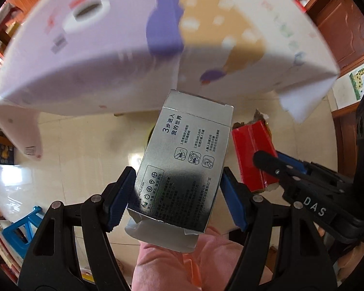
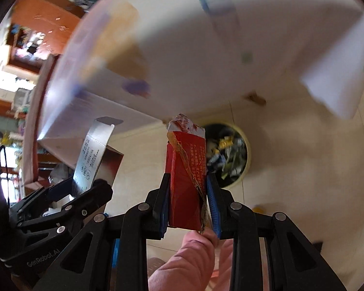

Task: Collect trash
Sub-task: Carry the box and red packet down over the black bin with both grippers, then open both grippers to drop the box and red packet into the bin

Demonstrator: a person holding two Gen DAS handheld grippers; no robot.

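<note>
The left hand-held gripper [image 1: 178, 198] is pinching a silver box [image 1: 182, 162] across its lower half, blue pads pressing both sides, the box's open flap end pointing back at six o'clock toward the person's hand [image 1: 182, 264]. In the right wrist view that same silver box [image 2: 94, 152] is standing up at nine o'clock, clear of the floor. Above both loads, a big pale carton [image 1: 133, 55] is looming across twelve o'clock, blurred, so I cannot tell who or what is carrying it.

Moving right, the right hand-held gripper [image 2: 188, 206] is squeezing a torn red box [image 2: 184, 181] between its pads, ragged top pointing to twelve o'clock, a strip of tape trailing down its face. From the left wrist camera, the red box [image 1: 252, 155] is sitting at three o'clock, just beside the silver one.

Further right, the bin [image 2: 227, 155] is lying at about one o'clock past the red box, already holding scraps, on the pale floor [image 2: 291, 194].

The job now, as I read it, is the drop: carrying each box over the bin mouth before opening, one at a time so they are not colliding, and keeping low under that carton. The red box looks closer and should go first.
</note>
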